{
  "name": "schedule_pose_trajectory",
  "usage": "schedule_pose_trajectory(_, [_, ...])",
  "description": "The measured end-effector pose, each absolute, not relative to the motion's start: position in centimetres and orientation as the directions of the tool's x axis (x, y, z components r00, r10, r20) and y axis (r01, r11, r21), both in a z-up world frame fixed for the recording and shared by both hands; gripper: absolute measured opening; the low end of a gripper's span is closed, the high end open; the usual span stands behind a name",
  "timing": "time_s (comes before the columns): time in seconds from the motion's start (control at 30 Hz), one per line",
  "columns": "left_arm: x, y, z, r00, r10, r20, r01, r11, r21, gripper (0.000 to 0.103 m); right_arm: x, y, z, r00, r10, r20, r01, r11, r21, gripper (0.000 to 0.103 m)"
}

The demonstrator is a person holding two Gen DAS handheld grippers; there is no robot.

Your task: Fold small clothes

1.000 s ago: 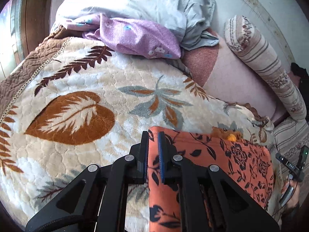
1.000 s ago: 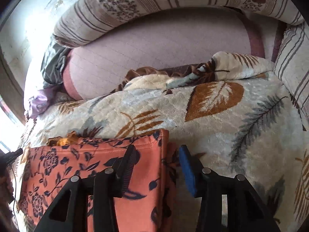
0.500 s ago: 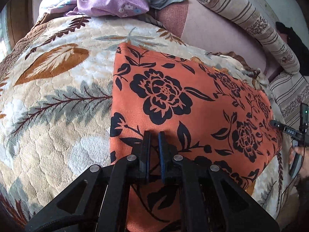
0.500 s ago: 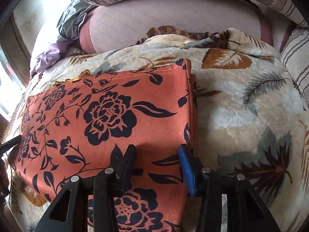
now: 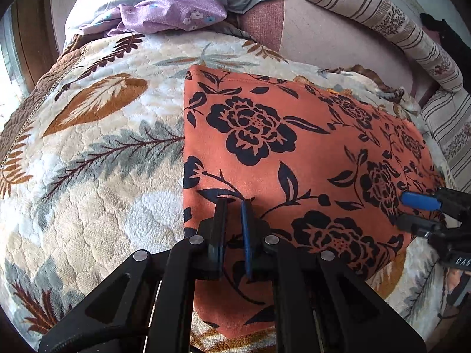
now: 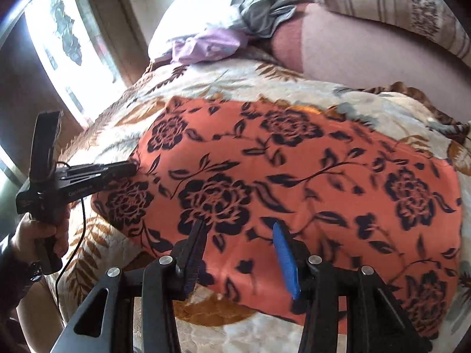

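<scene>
Orange garment lies flat on blanket, directly under both grippers. Left gripper pinched closed on its near-left edge — likely anchoring the fold. Right gripper hovers above, jaws apart, empty.

I'm seeing the orange flowered cloth lying smooth and matt over a plush, quilted blanket. My left tool is showing matt black plastic arms with shiny metal rivets; the striped pillow is looking woven.
</scene>
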State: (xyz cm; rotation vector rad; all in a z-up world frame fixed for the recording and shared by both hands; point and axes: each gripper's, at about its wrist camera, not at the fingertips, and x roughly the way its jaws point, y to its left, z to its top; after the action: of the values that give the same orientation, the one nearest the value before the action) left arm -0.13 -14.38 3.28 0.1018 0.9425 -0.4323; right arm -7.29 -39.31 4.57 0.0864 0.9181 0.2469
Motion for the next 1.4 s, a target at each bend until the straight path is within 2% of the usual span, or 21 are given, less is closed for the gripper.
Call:
schedule_pose_trajectory(0.13, [-0.5, -15.1, 3.5, 0.539, -0.273, -0.797, 0.418, 0.908, -0.029, 0.008, -6.7, -36.9, 1.2, 0.557, 0.209, -0.804, -0.184, 0.975, 0.126, 0.046])
schedule_pose_trajectory(0.27, [-0.3, -15.2, 4.2, 0.550, -0.256, -0.795, 0.446, 0.895, 0.020, 0.008, -7.0, -36.5, 2.7, 0.578, 0.221, -0.786, -0.182, 0.973, 0.139, 0.047])
schedule_pose_trajectory(0.4, [1.1, -14.3, 4.8, 0.536, -0.263, -0.802, 0.432, 0.902, -0.008, 0.008, -7.5, -33.8, 4.9, 0.596, 0.268, -0.757, -0.269, 0.955, 0.127, 0.049])
schedule_pose_trajectory(0.53, [4.0, -13.1, 5.2, 0.488, -0.274, -0.829, 0.415, 0.908, -0.056, 0.007, -7.1, -30.3, 5.7, 0.591, 0.333, -0.735, -0.353, 0.926, 0.136, 0.059])
schedule_pose_trajectory(0.67, [7.3, -11.6, 4.9, 0.411, -0.320, -0.854, 0.388, 0.909, -0.154, 0.007, -6.2, -26.2, 5.3, 0.566, 0.363, -0.740, -0.435, 0.894, 0.106, 0.059])
schedule_pose_trajectory(0.93, [9.3, -10.9, 4.0, 0.379, -0.362, -0.852, 0.350, 0.908, -0.230, 0.007, -4.9, -21.3, 3.8, 0.529, 0.387, -0.755, -0.527, 0.847, 0.065, 0.059])
schedule_pose_trajectory(1.13, [9.6, -11.3, 3.7, 0.382, -0.364, -0.849, 0.352, 0.907, -0.231, 0.007, -4.3, -20.4, 3.2, 0.521, 0.385, -0.762, -0.542, 0.838, 0.053, 0.059])
schedule_pose_trajectory(1.27, [9.4, -12.5, 2.0, 0.393, -0.301, -0.869, 0.369, 0.917, -0.151, 0.007, -4.0, -20.7, 2.0, 0.473, 0.395, -0.787, -0.538, 0.838, 0.097, 0.060])
schedule_pose_trajectory(1.4, [9.4, -12.7, 2.5, 0.401, -0.286, -0.870, 0.375, 0.918, -0.129, 0.007, -3.8, -20.7, 0.7, 0.473, 0.397, -0.787, -0.546, 0.833, 0.091, 0.061])
